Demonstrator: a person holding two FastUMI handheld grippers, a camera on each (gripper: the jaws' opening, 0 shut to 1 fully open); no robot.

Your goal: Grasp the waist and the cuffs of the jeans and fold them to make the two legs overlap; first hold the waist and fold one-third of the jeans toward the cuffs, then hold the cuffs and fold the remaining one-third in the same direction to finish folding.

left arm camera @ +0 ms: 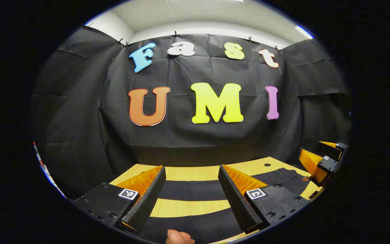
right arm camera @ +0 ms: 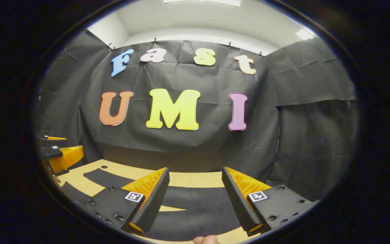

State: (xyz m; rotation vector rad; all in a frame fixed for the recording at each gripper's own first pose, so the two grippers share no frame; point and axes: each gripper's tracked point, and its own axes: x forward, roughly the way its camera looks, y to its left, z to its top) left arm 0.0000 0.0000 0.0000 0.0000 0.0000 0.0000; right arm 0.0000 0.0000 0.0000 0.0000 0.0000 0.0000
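On the table [left arm camera: 195,173], jeans [left arm camera: 188,189] lie flat and dark, legs spread apart, waist toward 3 o'clock in the left gripper view. Left gripper [left arm camera: 191,193] and right gripper [right arm camera: 193,193] hover with fingers apart, holding nothing. Denim looks soft, fairly heavy, floppy (likely sags); pinch waistband edge and cuff hems.

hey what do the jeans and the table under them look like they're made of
Jeans: dark, near-black woven cloth, probably denim, matte; it lies flat and limp, with stitched seams near the waist.
Table: pale yellowish wood or wood-look laminate, smooth; fine straight grain lines run across it. Solid wood or veneer can't be told.
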